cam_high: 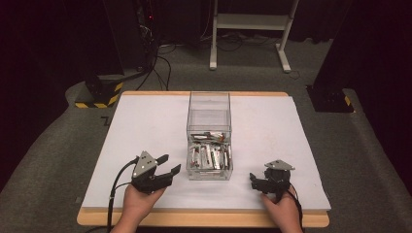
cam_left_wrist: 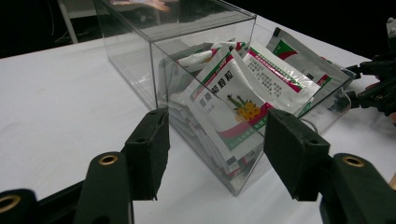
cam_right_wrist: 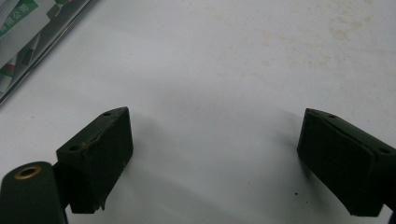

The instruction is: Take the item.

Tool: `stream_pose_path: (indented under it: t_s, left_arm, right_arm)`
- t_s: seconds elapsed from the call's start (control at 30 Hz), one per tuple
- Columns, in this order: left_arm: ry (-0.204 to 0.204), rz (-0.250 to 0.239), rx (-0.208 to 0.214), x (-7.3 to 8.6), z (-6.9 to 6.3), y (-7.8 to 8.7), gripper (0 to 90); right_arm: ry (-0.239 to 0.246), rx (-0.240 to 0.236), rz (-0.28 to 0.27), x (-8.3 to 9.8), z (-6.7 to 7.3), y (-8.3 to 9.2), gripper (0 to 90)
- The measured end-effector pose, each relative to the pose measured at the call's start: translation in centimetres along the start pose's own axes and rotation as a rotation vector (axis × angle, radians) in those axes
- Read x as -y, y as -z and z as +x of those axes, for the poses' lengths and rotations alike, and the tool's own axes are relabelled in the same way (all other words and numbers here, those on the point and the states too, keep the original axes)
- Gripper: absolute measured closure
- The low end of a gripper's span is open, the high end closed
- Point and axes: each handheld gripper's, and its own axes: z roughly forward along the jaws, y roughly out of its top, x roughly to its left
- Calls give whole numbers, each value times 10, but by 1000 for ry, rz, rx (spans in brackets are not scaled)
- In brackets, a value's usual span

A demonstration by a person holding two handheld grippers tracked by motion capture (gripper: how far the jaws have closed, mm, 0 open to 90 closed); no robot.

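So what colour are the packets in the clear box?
White packets with green and red stripes, clearest in the left gripper view.

A white frame stand point(cam_high: 250, 24) and cables point(cam_high: 160, 63) behind the table.

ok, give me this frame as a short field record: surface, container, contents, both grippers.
surface: white rectangular table top with a wooden edge
container: clear plastic rectangular box, mid-table, between the grippers
contents: white foil sachets with red and green print, piled at the box's near end
left gripper: left gripper open, holding nothing, fingers aimed at a box corner, not touching it
right gripper: right gripper open, holding nothing, over bare table right of the box
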Motion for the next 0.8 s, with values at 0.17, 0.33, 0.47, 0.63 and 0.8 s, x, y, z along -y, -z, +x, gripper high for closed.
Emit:
stream_pose_path:
  t_s: [0.17,0.33,0.47,0.63,0.8]
  left_arm:
    - [-9,3,5,-4,-3,-6,412]
    - [-13,4,10,-8,-6,-11,415]
    - [-18,4,16,-11,-8,-14,424]
    - [-28,5,20,-15,-10,-17,439]
    - [-36,4,15,-18,-11,-20,446]
  right_arm:
    - [0,0,0,0,0,0,102]
    - [0,0,0,0,0,0,102]
    - [0,0,0,0,0,0,103]
    - [-2,-1,1,0,0,0,102]
    - [-2,-1,1,0,0,0,102]
